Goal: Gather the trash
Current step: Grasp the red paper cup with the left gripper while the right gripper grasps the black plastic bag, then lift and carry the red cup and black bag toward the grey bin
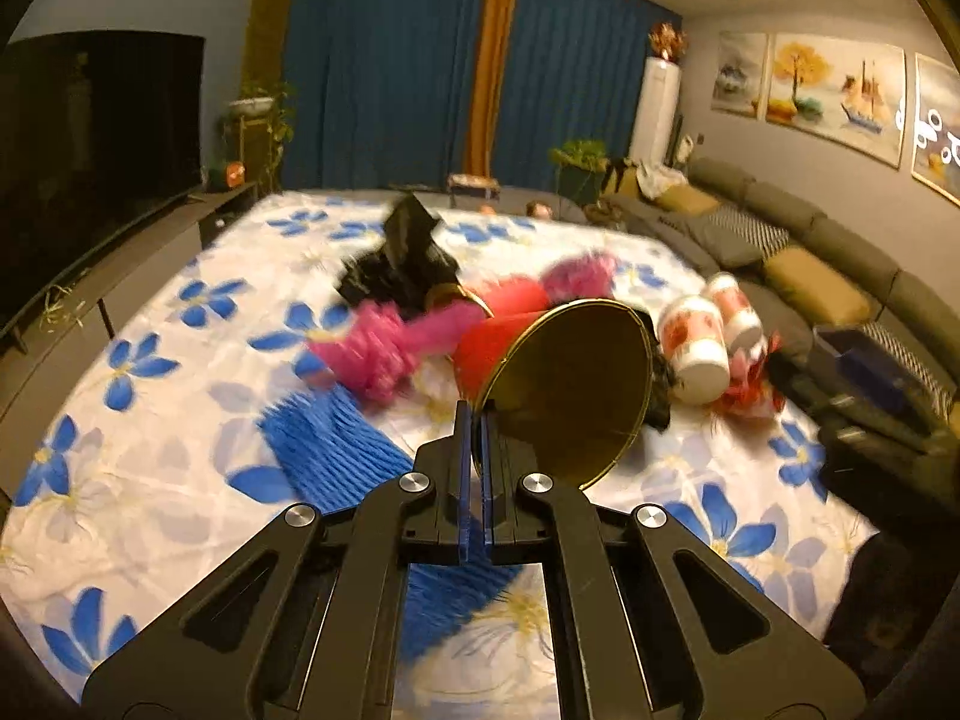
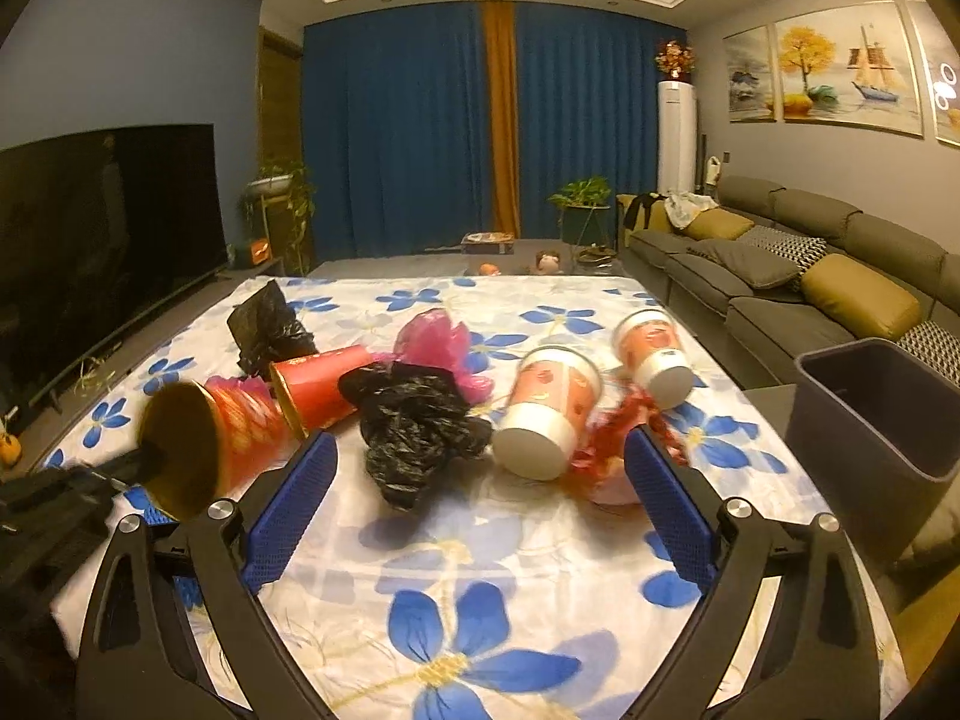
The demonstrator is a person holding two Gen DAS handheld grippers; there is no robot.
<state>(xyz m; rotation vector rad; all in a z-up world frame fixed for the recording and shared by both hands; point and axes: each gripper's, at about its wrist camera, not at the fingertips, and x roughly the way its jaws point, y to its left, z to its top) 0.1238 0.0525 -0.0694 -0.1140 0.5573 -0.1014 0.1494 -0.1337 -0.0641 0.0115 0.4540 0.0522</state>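
Observation:
My left gripper (image 1: pixel 477 420) is shut on the rim of a red paper cup with a gold inside (image 1: pixel 570 396), held tilted just above the flowered cloth. From the right wrist view the same cup (image 2: pixel 198 444) hangs at the far left. My right gripper (image 2: pixel 480 441) is open, low over the table. A crumpled black bag (image 2: pixel 414 426) lies just past its fingertips and between them, untouched. Beside the bag lie two white-and-red cups (image 2: pixel 549 414) (image 2: pixel 654 354), a red wrapper (image 2: pixel 612 438), a pink bag (image 2: pixel 438 336) and a second red cup (image 2: pixel 318 390).
A dark grey bin (image 2: pixel 870 420) stands off the table's right edge, in front of the sofa (image 2: pixel 780 276). Another black bag (image 2: pixel 267 324) lies far left. A blue ridged sheet (image 1: pixel 336 450) lies near the left gripper. The television (image 2: pixel 102 240) lines the left wall.

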